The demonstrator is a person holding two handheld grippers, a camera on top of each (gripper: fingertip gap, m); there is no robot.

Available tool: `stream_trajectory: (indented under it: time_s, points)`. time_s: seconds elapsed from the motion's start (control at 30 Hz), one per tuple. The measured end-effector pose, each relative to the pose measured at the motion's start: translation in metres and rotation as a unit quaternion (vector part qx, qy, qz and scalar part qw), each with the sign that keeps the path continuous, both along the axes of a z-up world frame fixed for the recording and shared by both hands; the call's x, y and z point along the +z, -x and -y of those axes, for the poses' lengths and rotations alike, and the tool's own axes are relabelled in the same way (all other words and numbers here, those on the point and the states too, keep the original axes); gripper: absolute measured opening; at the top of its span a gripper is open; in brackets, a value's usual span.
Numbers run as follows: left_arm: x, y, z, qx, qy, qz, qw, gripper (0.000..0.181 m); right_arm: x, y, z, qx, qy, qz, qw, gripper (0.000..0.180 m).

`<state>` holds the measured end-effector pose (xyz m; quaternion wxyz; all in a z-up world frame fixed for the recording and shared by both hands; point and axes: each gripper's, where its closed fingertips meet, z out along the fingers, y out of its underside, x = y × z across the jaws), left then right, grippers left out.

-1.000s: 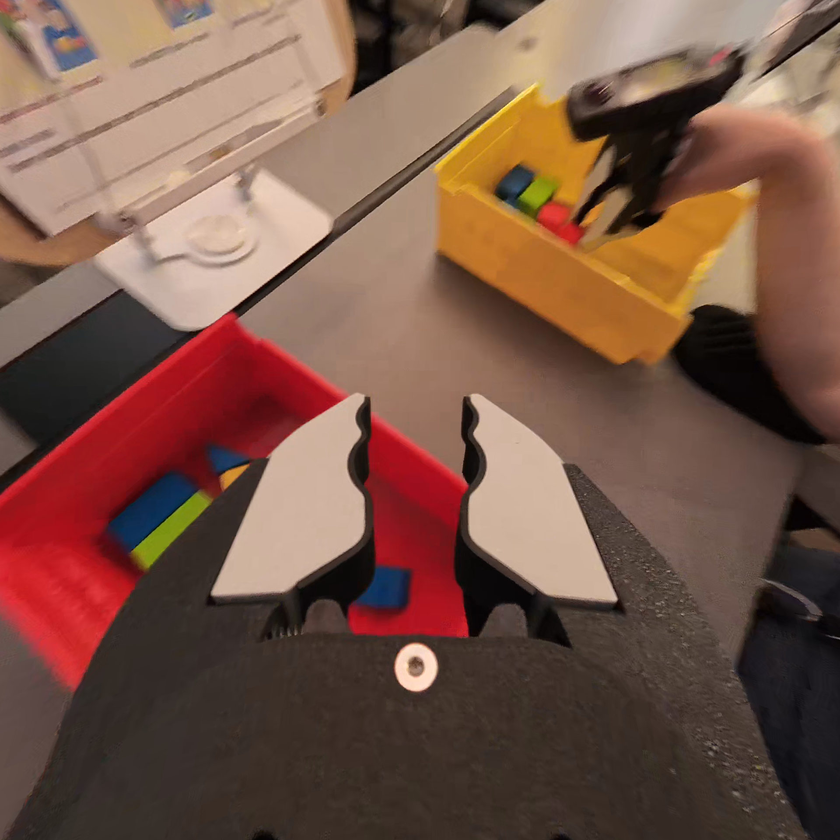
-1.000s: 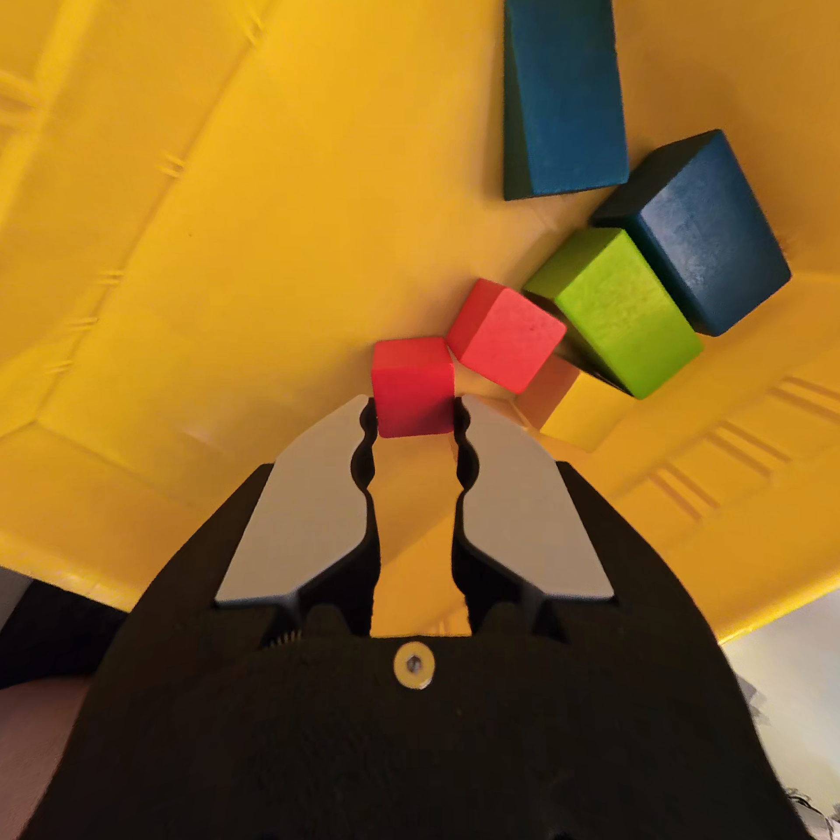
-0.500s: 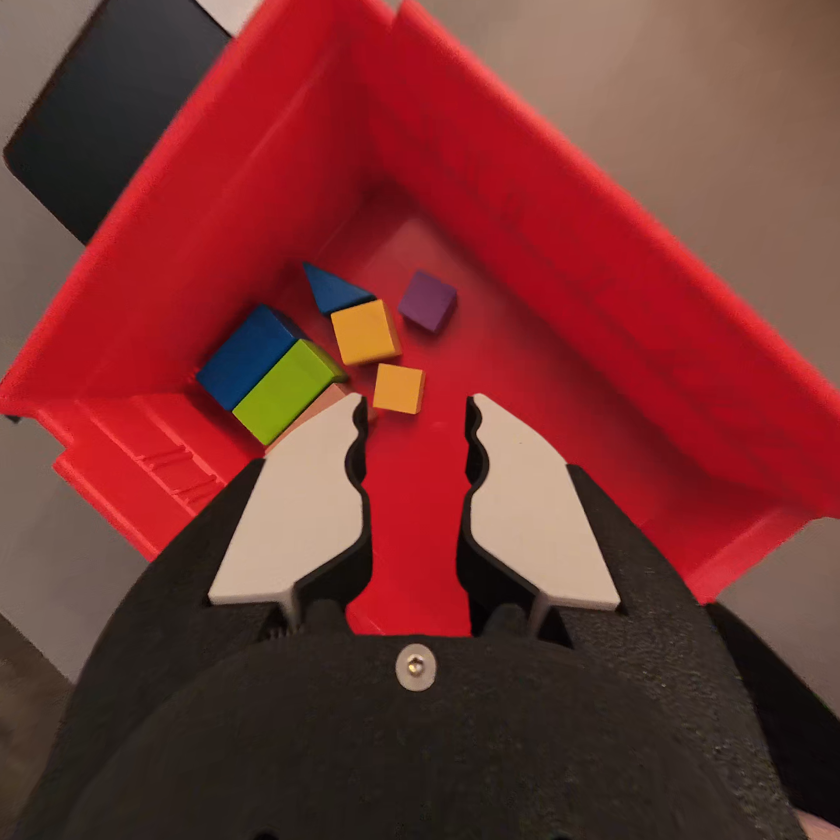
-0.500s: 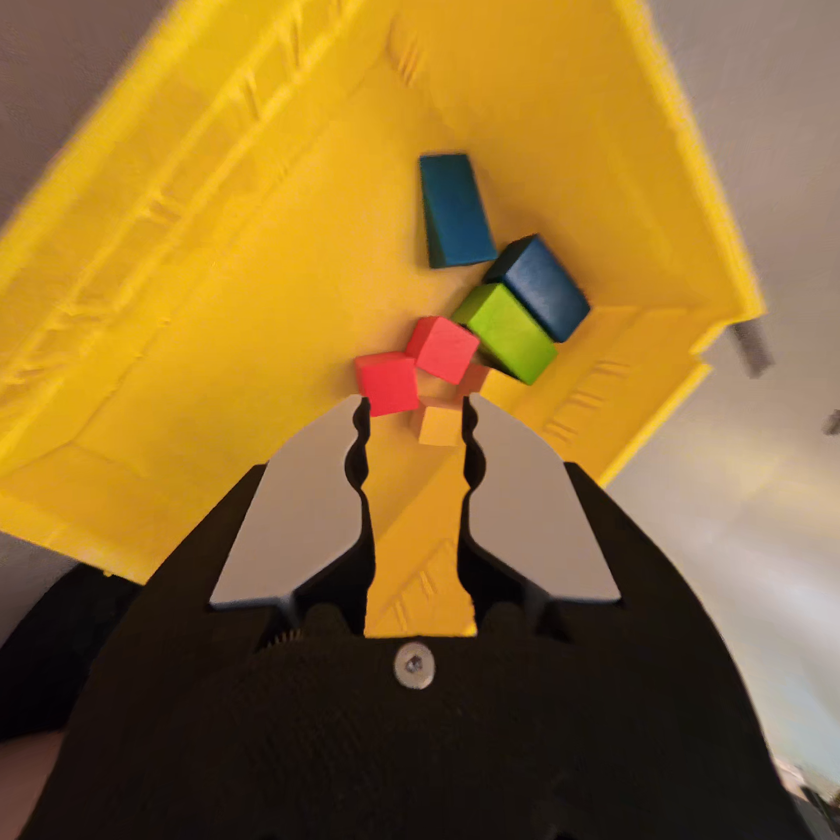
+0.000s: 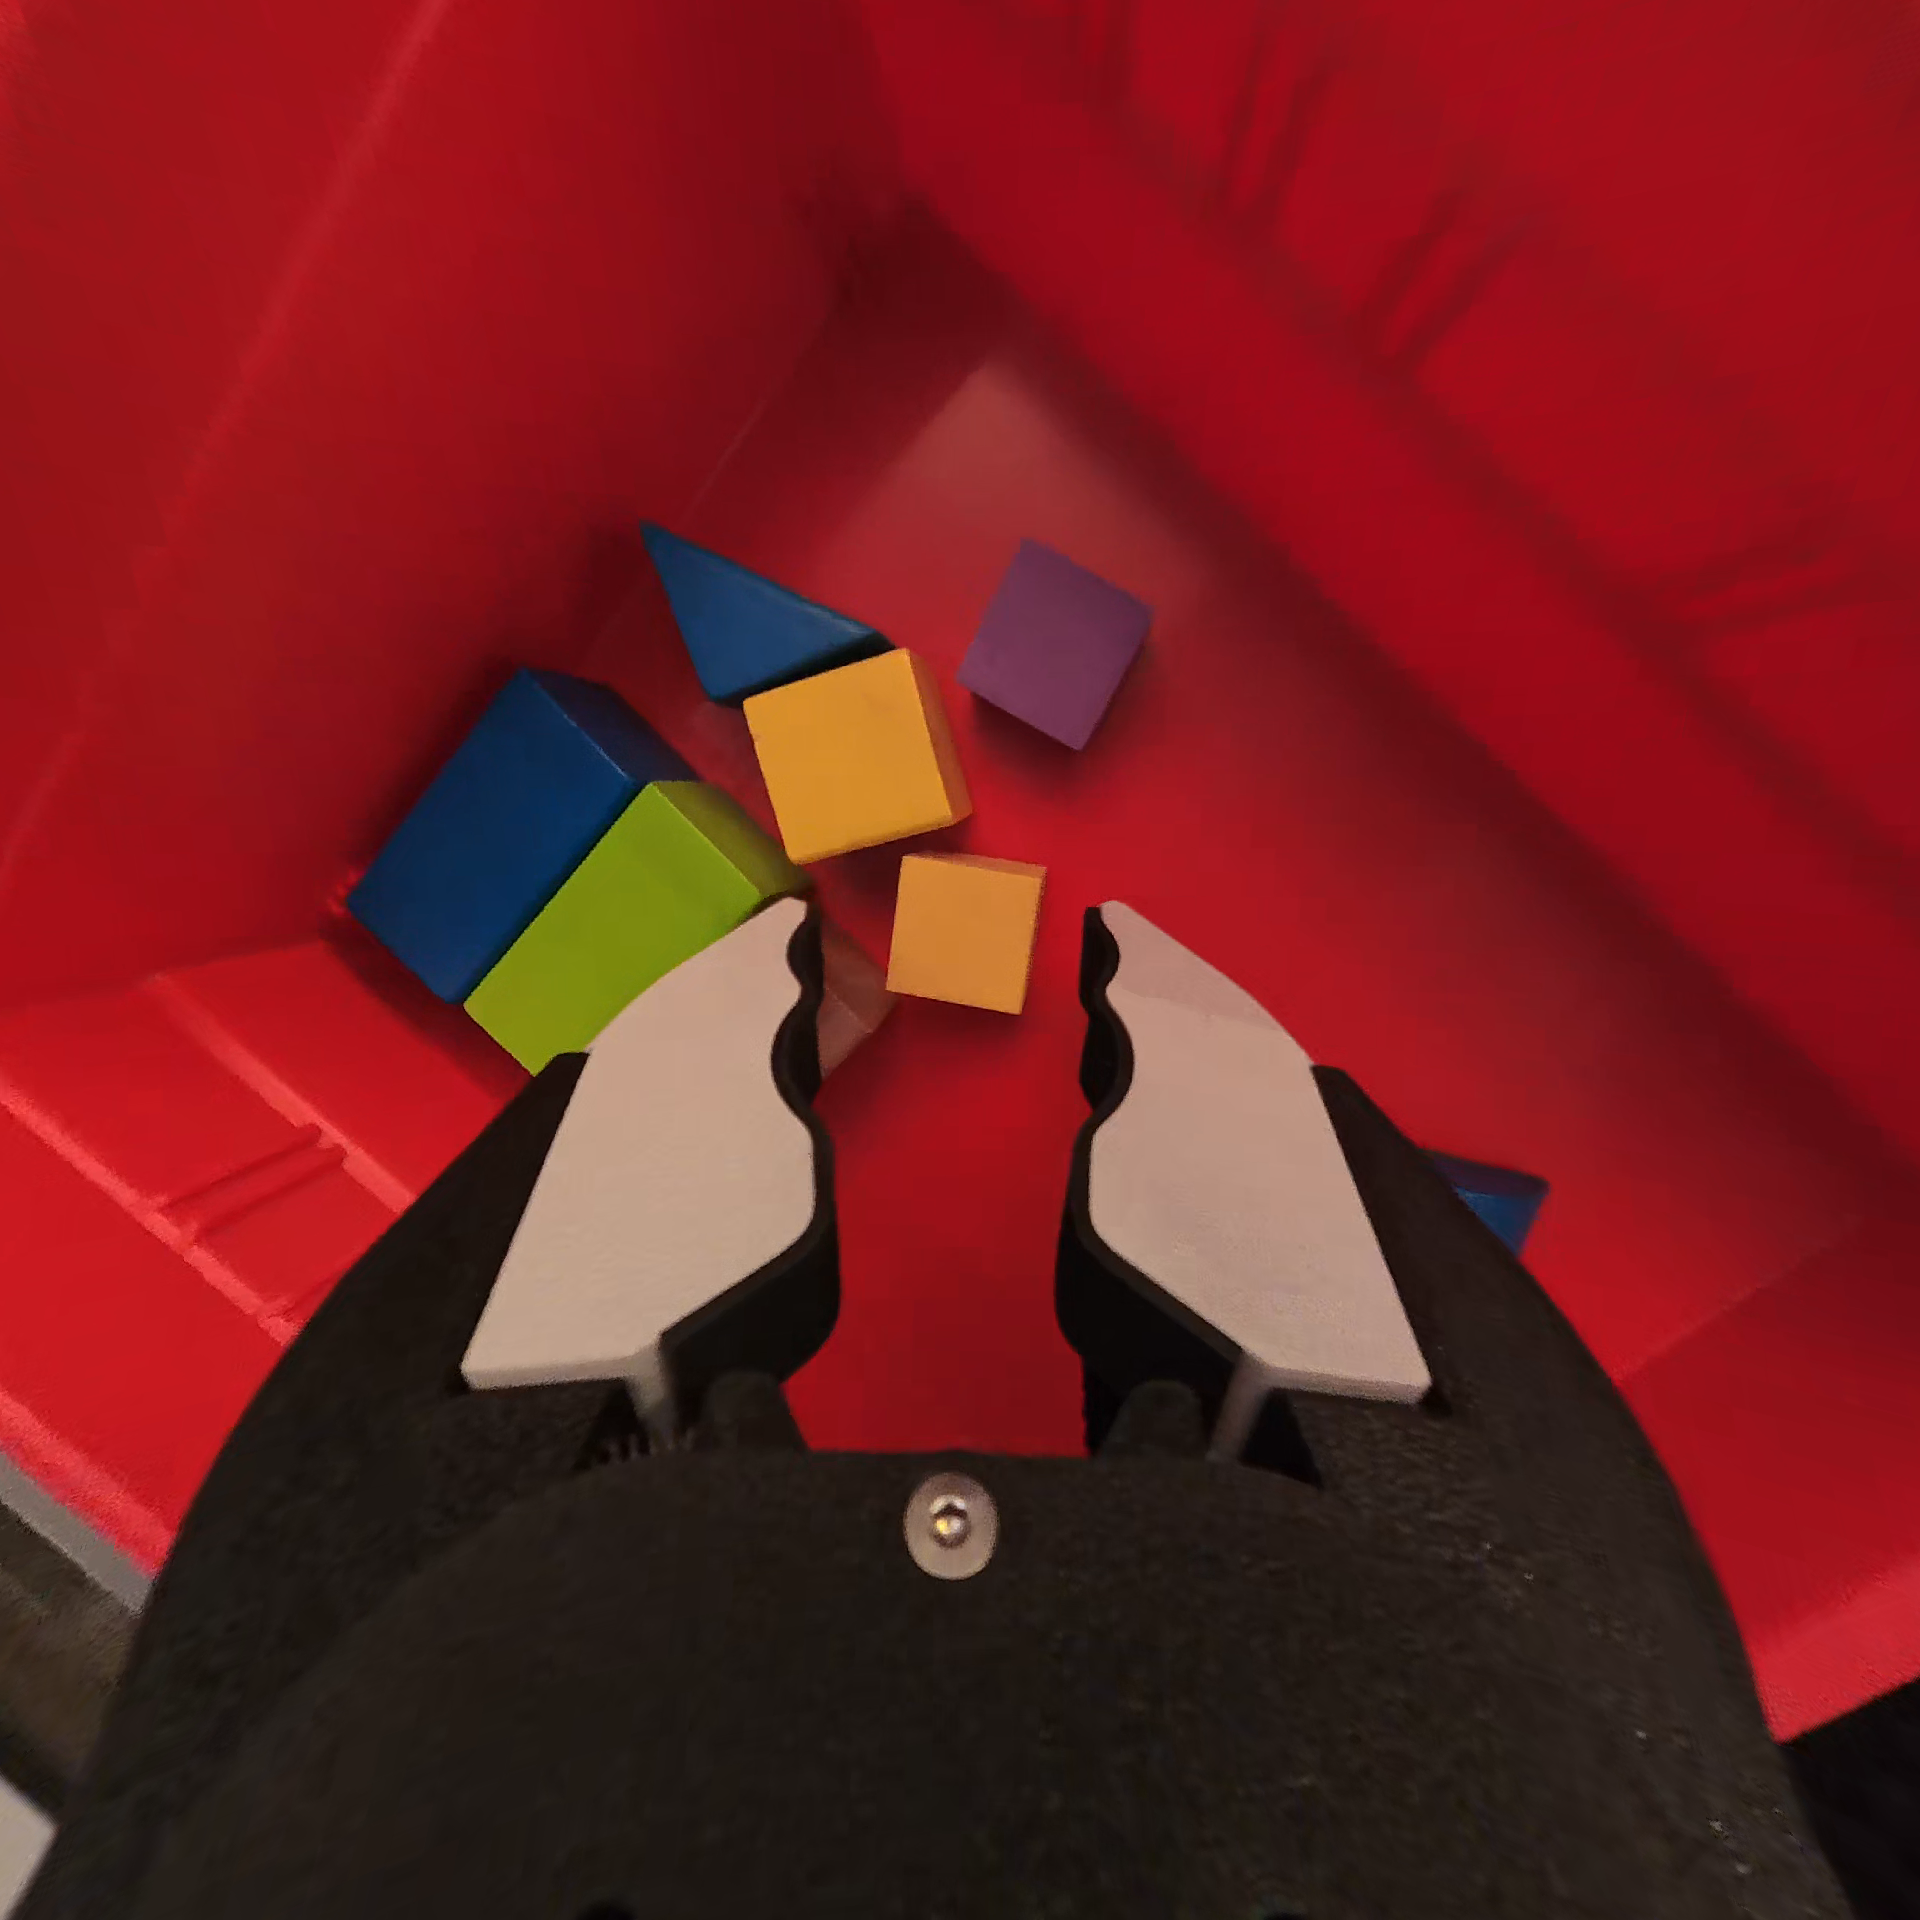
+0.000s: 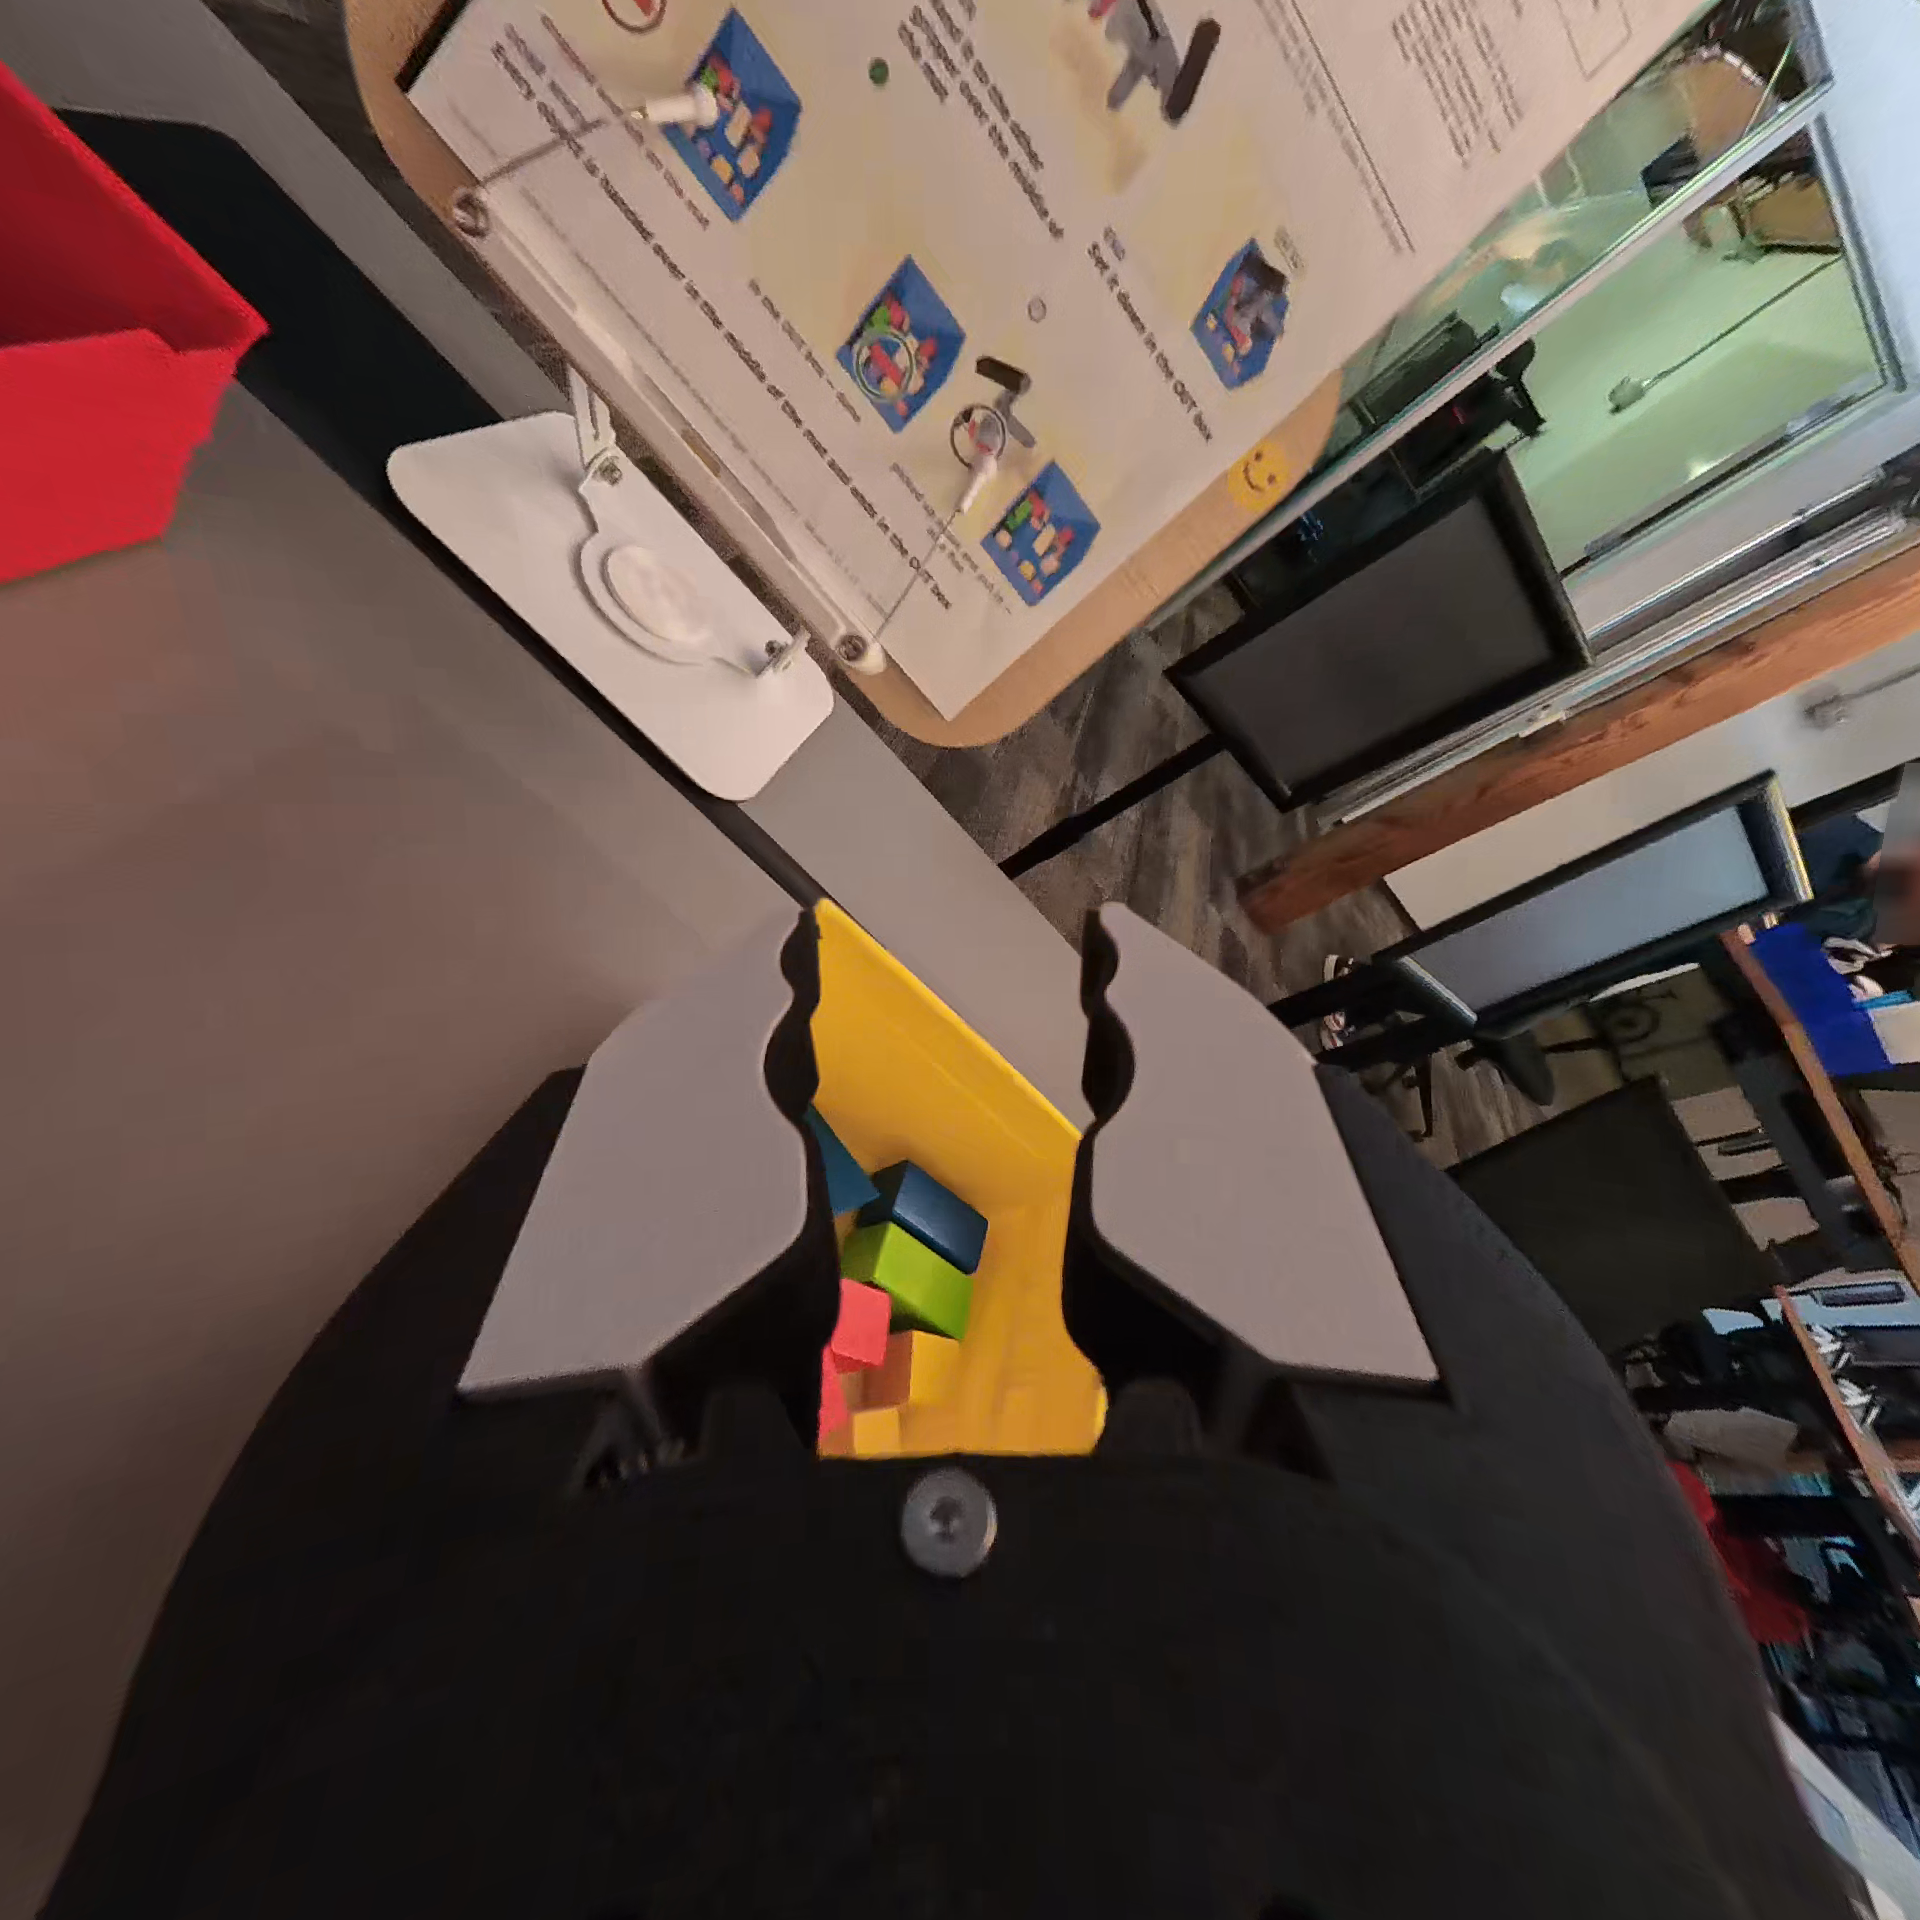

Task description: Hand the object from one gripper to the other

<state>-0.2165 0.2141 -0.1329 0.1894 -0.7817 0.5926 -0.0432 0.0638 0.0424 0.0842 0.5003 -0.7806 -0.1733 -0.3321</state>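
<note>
Left gripper is down inside the red bin, jaws spread, nothing between them. Landmark: the small orange cube, which lies on the bin floor just past the fingertips, roughly centred in the gap but not touched by either finger. Just beyond it sits a larger orange cube; a blue triangular prism touches that one's far edge. A purple cube is beyond and to the right, apart from the rest. Left of the small cube, a green block and a blue block lie flush side by side, with the left finger overlapping the green one in view. A pale block beside the left fingertip is mostly hidden. Right gripper is also spread and empty, held above the grey table over the yellow bin; between its fingers show a blue block, a green one, red cubes and an orange piece. An instruction sheet on a white stand is behind, and a corner of the red bin shows upper left.
</note>
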Motion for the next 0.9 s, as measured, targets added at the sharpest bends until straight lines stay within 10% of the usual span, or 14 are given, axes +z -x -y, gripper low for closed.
stream_trajectory:
  time_s: [0.9]
  points:
    - [0.023,0.008,-0.002,0.005,-0.062,-0.045,0.997,0.029,-0.024,0.011,-0.008,-0.011,0.044,-0.014,0.999,0.05]
